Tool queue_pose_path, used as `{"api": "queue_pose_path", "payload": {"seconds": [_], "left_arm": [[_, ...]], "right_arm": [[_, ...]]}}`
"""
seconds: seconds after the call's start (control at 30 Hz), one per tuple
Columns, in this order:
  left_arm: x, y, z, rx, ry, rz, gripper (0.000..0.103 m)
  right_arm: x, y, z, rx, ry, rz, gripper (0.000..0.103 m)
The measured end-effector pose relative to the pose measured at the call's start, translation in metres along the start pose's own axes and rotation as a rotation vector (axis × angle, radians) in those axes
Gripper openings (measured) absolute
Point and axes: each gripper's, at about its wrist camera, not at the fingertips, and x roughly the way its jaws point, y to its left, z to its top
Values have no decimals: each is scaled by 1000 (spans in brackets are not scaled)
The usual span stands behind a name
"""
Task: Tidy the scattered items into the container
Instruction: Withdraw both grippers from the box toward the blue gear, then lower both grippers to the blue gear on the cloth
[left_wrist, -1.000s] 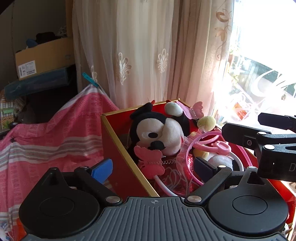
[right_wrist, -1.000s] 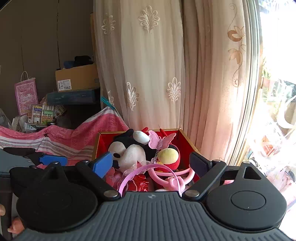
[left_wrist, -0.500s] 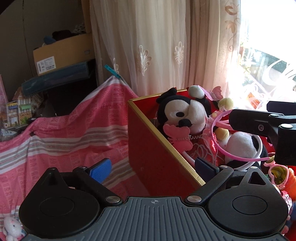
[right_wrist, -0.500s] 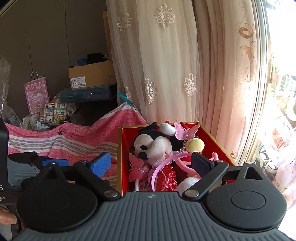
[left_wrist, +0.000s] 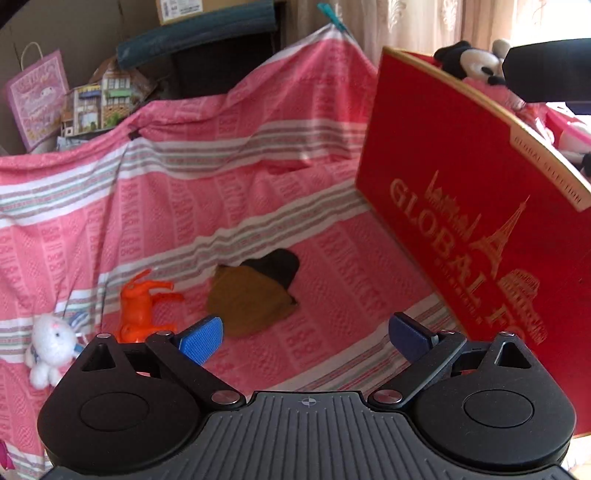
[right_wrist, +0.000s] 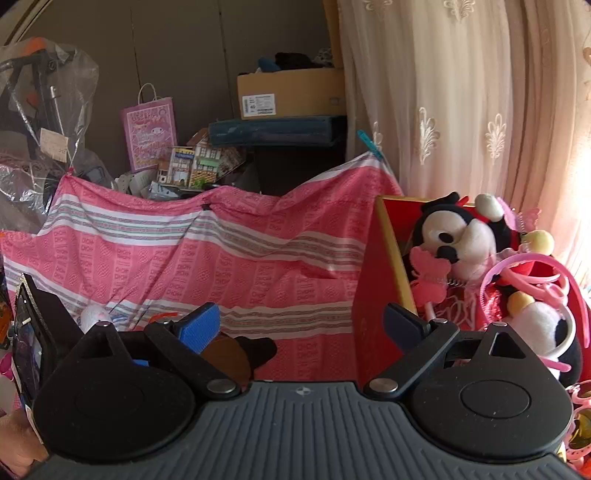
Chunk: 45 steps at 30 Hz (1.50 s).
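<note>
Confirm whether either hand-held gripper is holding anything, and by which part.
Nothing is held. The left hand-held gripper and the right hand-held gripper are both open and empty.

Box (left_wrist: 480, 192) right; pouch (left_wrist: 251, 299), rabbit (left_wrist: 144, 306) left on cloth (left_wrist: 184, 192).

pink striped cloth (left_wrist: 258, 184) | cardboard box (right_wrist: 291, 94) | pink gift bag (right_wrist: 151, 131) | lace curtain (right_wrist: 461, 103)

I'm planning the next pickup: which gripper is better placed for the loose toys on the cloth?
Left. The left gripper is open and faces the brown pouch and orange toy. The right gripper, also open, sits nearer the red box.
</note>
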Motion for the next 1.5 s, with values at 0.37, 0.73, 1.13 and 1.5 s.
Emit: {"api": "queue_pose_path", "payload": {"seconds": [0.37,0.73,1.13,1.5], "left_arm": [[29,60,-89,-15,147,94,101],[44,64,-110,17,192,73,101],[55,67,-129,28,236,70,101],[62,65,-142,43,269,65,100]], "right_arm": [[67,59,-83,-53,260,70,97],[94,67,-137,-25,431,61,97],[105,61,-166,1,534,113,97],[112,60,-186,39,599,123,97]]}}
